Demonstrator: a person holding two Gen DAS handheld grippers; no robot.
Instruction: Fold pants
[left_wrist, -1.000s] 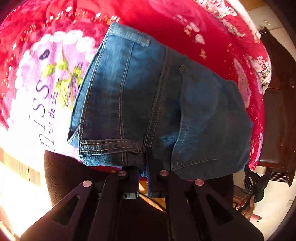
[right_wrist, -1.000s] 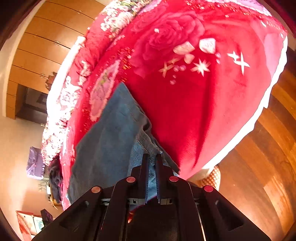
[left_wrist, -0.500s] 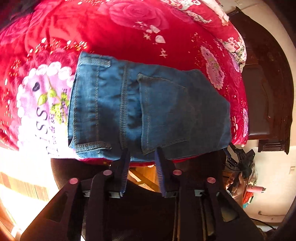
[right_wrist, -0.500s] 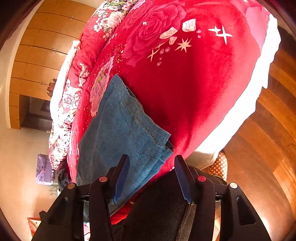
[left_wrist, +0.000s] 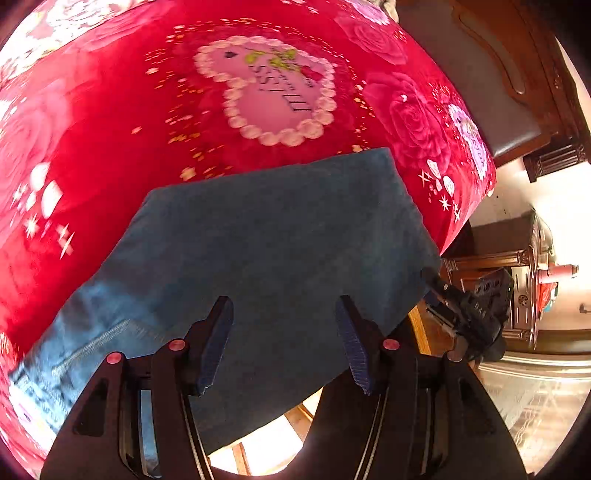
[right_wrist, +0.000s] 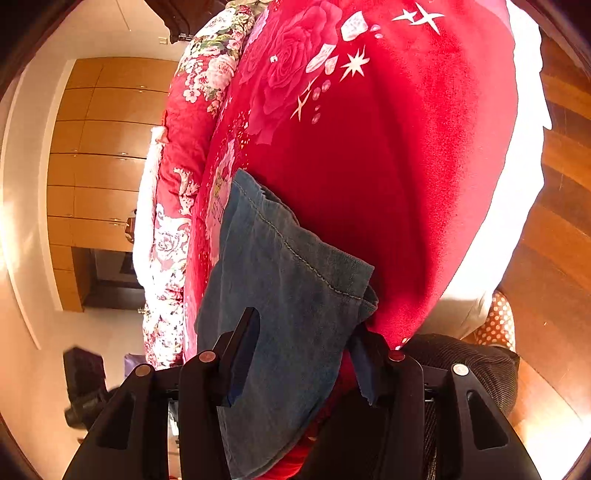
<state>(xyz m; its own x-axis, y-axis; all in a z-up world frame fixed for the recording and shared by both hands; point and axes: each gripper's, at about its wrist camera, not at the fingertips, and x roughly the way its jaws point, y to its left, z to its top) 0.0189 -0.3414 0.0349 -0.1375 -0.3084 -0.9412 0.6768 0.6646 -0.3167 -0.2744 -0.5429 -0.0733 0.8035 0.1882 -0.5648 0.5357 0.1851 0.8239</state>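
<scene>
folded jeans (left_wrist: 280, 236) on red blanket (left_wrist: 110, 122), near edge cut off; both grippers' jaws apart, empty.

A second ago both tools pinched the folded jeans (left_wrist: 280, 236) shut; now the left tool (left_wrist: 286, 341) has let go, its jaws having just been opening, and they stand apart above the denim with nothing pressed between them. Its view has swung from the waistband and pocket side to the plain folded end. The right tool (right_wrist: 306, 354) has also released, then its jaws closed slightly, the hem lying loose between them.
</scene>
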